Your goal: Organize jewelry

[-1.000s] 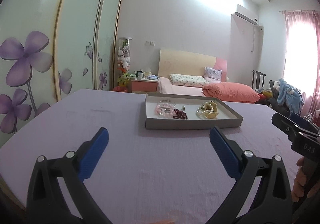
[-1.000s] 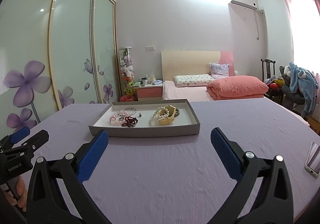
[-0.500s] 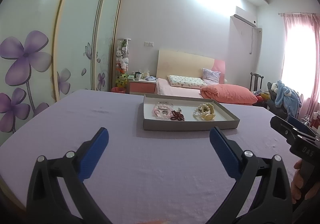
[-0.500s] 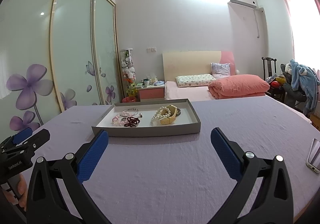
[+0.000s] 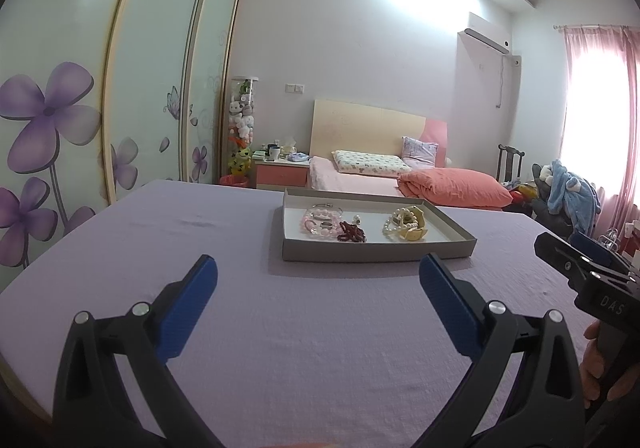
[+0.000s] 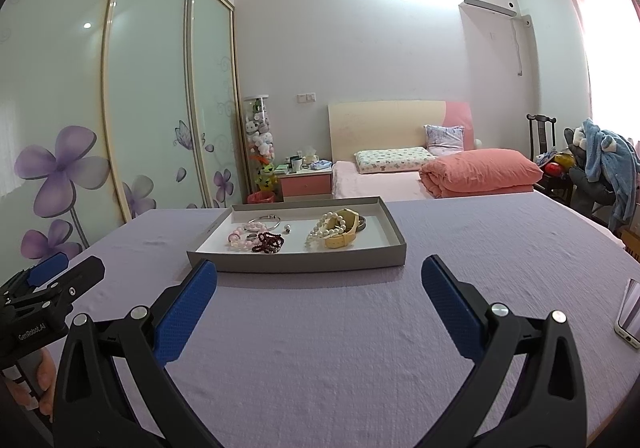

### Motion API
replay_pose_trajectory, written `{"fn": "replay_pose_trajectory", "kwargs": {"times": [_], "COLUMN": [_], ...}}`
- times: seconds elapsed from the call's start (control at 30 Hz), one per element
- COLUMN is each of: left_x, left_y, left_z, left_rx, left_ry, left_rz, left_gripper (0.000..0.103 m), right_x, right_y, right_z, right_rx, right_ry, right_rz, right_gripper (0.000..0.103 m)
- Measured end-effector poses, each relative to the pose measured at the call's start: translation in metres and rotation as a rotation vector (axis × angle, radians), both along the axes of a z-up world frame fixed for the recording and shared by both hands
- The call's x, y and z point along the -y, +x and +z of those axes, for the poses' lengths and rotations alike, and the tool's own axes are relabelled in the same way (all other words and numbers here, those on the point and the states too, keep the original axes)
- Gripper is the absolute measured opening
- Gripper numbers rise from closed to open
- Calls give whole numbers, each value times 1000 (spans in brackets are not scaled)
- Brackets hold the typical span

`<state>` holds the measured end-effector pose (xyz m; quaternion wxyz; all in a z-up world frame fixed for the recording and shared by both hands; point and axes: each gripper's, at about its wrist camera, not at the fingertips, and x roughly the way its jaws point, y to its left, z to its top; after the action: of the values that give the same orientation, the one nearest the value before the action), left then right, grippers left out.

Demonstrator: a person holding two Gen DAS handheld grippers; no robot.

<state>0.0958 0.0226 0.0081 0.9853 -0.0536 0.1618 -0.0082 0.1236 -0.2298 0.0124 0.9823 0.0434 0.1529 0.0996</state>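
Holding my left gripper [image 5: 318,274] and right gripper [image 6: 319,276] wide apart, I might tangle the beads [image 6: 271,241] in the tray [image 6: 304,267] by grabbing too many.

Our left tongs [image 5: 318,276] have tipped downward over the last second: in their view the shallow grey cardboard tray [image 5: 376,250] of jewelry has climbed from just above the blue tips toward mid-frame, and more of the lilac-clothed counter [image 5: 312,328] now shows ahead. Our right tongs [image 6: 320,280] have risen and pitched the same way, the tray sitting clearly higher in their view. The other tongs at each frame edge have shifted slightly.
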Motion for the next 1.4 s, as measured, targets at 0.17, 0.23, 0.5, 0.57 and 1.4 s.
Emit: {"fn": "replay_pose_trajectory", "kwargs": {"times": [0.17,0.23,0.5,0.57,1.4], "left_x": [1,1,4,5,6], "left_y": [0,1,2,2,4], "left_z": [0,0,-1,-1,1], "left_rx": [-1,-3,-7,-8,-7], "left_ry": [0,-1,-2,-3,3], "left_rz": [-2,-4,-6,-7,-11], "left_gripper": [99,99,99,99,99], "right_x": [-1,-1,-1,-1,-2], "right_y": [1,0,1,0,1], "right_z": [1,1,1,1,0], "right_rx": [-5,-5,-11,-12,-15], "right_ry": [0,1,5,6,14], "right_rz": [0,0,1,3,3], "right_gripper": [101,101,101,101,101]}}
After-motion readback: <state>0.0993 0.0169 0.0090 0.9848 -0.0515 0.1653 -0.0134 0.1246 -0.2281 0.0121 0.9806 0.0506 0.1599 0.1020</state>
